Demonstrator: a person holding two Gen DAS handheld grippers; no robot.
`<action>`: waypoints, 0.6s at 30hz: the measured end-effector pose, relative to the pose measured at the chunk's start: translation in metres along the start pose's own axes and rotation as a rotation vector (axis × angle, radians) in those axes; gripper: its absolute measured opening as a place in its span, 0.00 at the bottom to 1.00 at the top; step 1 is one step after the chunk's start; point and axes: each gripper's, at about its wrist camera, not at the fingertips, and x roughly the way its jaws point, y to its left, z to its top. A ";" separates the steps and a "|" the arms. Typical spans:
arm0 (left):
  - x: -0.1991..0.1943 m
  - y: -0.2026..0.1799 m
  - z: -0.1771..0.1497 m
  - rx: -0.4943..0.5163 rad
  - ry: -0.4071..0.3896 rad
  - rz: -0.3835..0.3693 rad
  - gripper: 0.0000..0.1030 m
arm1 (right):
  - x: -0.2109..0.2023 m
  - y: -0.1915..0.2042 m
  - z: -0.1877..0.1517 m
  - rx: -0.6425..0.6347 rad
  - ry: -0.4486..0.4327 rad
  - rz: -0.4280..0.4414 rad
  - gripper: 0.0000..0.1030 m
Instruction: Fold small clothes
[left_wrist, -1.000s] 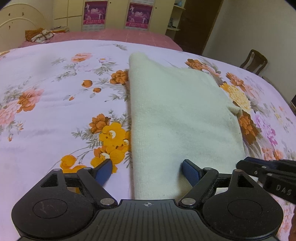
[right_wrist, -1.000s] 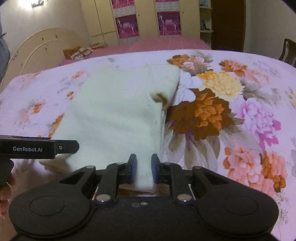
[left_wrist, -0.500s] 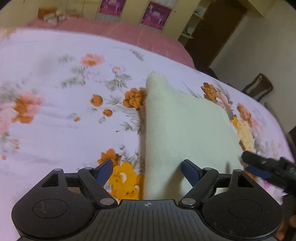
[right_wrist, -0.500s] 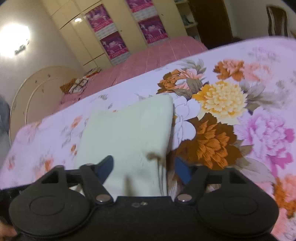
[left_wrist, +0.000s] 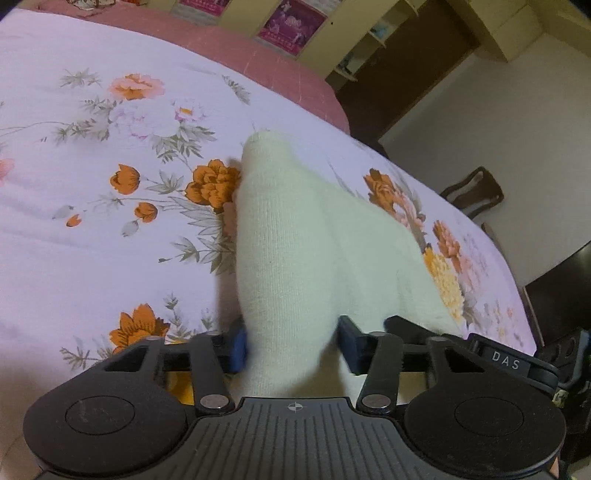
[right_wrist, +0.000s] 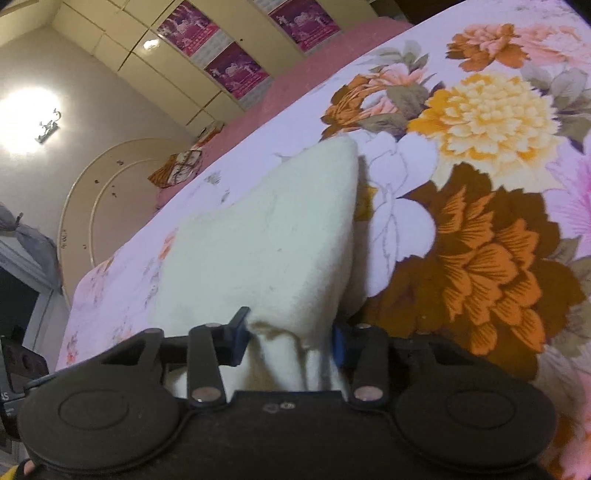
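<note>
Both tools had just closed: the left tool (left_wrist: 291, 347) and right tool (right_wrist: 290, 341) each clamped the cream knit garment (left_wrist: 314, 243); "DAS" (left_wrist: 506, 361) showed beside the left.

Cream garment (left_wrist: 295, 236): nubby knit cloth. Floral bedspread (left_wrist: 92, 206): smooth matt cotton.

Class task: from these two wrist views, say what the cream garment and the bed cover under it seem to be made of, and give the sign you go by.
Cream garment: probably a soft knit, cotton or wool blend; fine ribbed rows and a fuzzy matte surface show. Bed cover: likely smooth woven cotton or polyester; flat printed flowers, faint sheen, shallow creases.
</note>
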 end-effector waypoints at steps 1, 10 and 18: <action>-0.003 -0.003 0.000 0.011 -0.011 0.002 0.38 | -0.002 0.000 0.000 0.007 -0.004 0.009 0.31; -0.058 0.000 0.017 0.057 -0.104 -0.019 0.34 | -0.027 0.045 0.001 -0.077 -0.080 0.030 0.28; -0.154 0.073 0.040 0.059 -0.213 0.064 0.34 | 0.006 0.135 -0.013 -0.160 -0.060 0.129 0.28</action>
